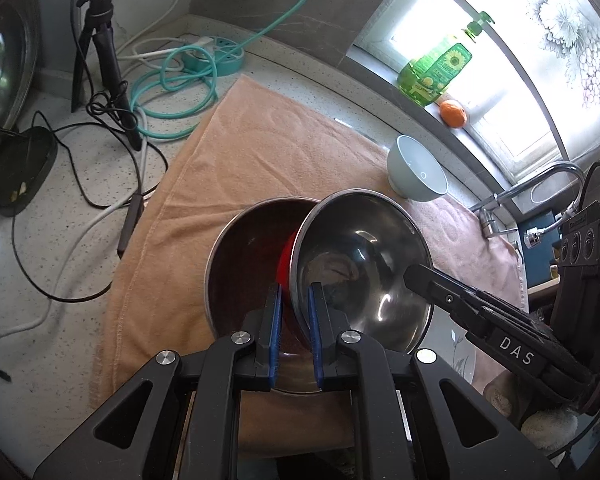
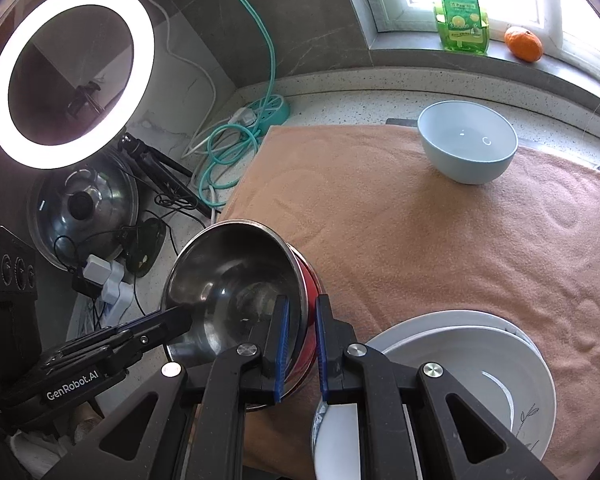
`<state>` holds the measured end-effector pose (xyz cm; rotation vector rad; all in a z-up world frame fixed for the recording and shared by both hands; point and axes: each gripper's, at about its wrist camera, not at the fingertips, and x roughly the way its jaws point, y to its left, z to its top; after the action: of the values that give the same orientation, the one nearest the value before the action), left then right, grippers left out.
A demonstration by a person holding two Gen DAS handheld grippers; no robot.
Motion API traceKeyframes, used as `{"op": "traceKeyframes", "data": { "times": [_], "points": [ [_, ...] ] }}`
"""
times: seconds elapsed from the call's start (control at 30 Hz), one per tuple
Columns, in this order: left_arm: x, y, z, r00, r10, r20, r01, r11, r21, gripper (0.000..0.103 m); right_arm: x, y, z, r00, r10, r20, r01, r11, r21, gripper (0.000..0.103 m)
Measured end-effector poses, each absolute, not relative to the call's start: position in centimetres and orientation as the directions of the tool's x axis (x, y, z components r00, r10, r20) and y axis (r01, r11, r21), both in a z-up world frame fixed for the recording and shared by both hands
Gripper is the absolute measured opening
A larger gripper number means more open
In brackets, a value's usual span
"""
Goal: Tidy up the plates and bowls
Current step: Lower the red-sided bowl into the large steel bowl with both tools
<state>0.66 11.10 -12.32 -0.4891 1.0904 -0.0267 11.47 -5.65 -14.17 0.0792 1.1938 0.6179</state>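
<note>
A steel bowl with a red outer wall (image 1: 360,256) (image 2: 228,280) hangs tilted over the peach towel (image 1: 260,152), held from both sides. My left gripper (image 1: 294,320) is shut on its near rim, one blue pad on the red wall and one inside. My right gripper (image 2: 302,340) is shut on the opposite rim the same way; it shows in the left wrist view as a black arm (image 1: 414,274). A second steel bowl (image 1: 244,264) lies just below and left of the held one. A light blue bowl (image 2: 466,148) stands upright at the towel's far side. White plates (image 2: 480,360) are stacked near my right gripper.
A green soap bottle (image 2: 462,16) and an orange (image 2: 524,42) sit on the window sill. Cables, a teal power strip (image 1: 216,56), a tripod (image 1: 104,60), a ring light (image 2: 70,76) and a pot lid (image 2: 86,208) crowd the counter left of the towel. A tap (image 1: 520,196) stands at the right.
</note>
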Motion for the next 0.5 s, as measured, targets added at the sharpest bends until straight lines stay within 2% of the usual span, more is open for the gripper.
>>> {"op": "traceKeyframes", "data": {
  "times": [0.5],
  "points": [
    [0.4, 12.3, -14.0, 0.435, -0.226, -0.871, -0.240, 0.904, -0.355, 0.011, 11.3, -2.8, -16.8, 0.179, 0.431, -0.884, -0.455, 0.833, 0.314, 0.011]
  ]
}}
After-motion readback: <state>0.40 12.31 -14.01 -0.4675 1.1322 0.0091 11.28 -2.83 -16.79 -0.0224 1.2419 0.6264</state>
